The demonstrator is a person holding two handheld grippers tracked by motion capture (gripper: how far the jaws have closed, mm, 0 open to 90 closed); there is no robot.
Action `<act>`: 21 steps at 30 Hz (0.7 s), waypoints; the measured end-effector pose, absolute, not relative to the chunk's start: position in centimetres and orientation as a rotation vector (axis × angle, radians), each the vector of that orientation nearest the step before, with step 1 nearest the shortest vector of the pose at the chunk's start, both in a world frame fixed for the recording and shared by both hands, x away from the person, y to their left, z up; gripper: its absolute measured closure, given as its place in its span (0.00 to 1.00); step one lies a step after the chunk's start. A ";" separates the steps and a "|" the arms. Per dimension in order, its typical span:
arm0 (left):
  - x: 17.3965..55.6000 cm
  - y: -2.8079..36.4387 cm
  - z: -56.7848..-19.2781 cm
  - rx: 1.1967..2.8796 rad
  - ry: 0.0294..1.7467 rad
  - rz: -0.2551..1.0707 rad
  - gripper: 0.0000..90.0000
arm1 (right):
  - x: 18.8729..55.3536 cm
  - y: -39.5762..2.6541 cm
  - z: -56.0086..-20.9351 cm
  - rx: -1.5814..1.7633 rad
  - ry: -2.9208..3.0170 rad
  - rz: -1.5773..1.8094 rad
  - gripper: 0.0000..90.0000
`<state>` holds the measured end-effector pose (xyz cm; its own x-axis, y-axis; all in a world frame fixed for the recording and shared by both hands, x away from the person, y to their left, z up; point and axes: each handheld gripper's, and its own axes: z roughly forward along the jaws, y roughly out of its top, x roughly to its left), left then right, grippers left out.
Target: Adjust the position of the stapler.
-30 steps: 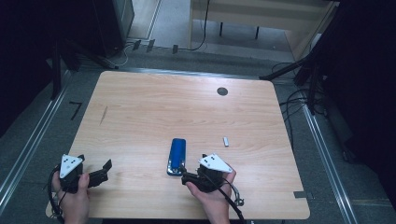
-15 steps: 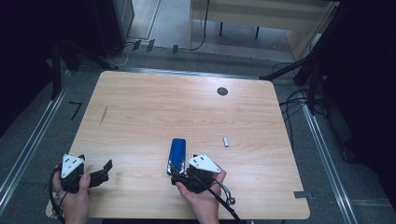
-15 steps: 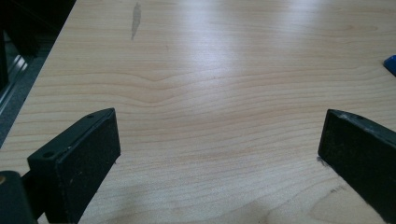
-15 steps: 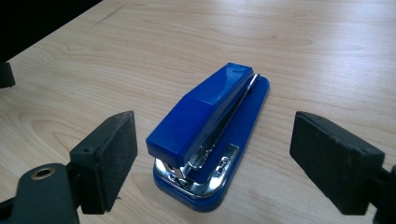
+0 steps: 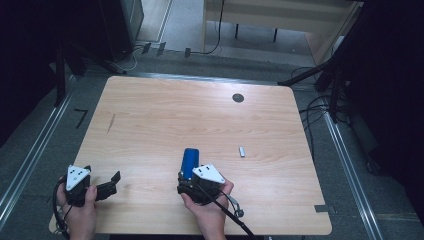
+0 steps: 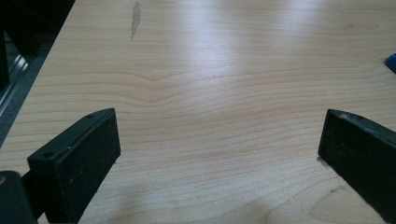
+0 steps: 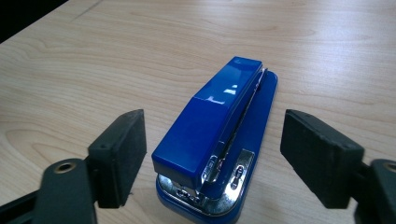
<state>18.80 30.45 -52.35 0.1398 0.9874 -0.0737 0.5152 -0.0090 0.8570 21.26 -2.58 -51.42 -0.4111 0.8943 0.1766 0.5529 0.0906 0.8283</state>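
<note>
A blue stapler (image 5: 189,159) (image 7: 219,135) lies flat on the wooden table (image 5: 175,120), its chrome hinge end toward me. My right gripper (image 5: 189,181) (image 7: 212,158) straddles that near end; its jaws have just been closing, but a gap remains on each side and the pads do not touch the stapler. My left gripper (image 5: 111,186) (image 6: 217,154) rests at the table's near left corner, held in a hand, jaws wide open over bare wood. A blue corner of the stapler (image 6: 391,62) peeks in at the right edge of the left gripper view.
A small silver block (image 5: 242,151) lies to the right of the stapler. A dark round grommet (image 5: 238,98) sits near the far edge. A grey smudge (image 5: 110,123) marks the left part of the tabletop. Cables run along the floor at the right.
The right gripper has slid left and slightly forward, so its jaws now flank the stapler's near end, and they have narrowed. The left gripper has stayed in place.
</note>
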 end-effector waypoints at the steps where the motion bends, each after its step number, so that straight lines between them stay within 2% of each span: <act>1: 18.8 30.5 -52.3 1.635 1.479 0.759 0.00 | 21.3 -2.3 -51.6 1.440 1.987 1.233 0.31; 10: 18.8 30.4 -52.4 1.638 1.481 0.764 0.00 | 21.2 -1.3 -52.0 1.436 1.948 1.196 0.47; 21: 18.8 30.4 -52.4 1.636 1.480 0.763 0.00 | 21.3 0.2 -52.7 1.429 1.919 1.109 0.56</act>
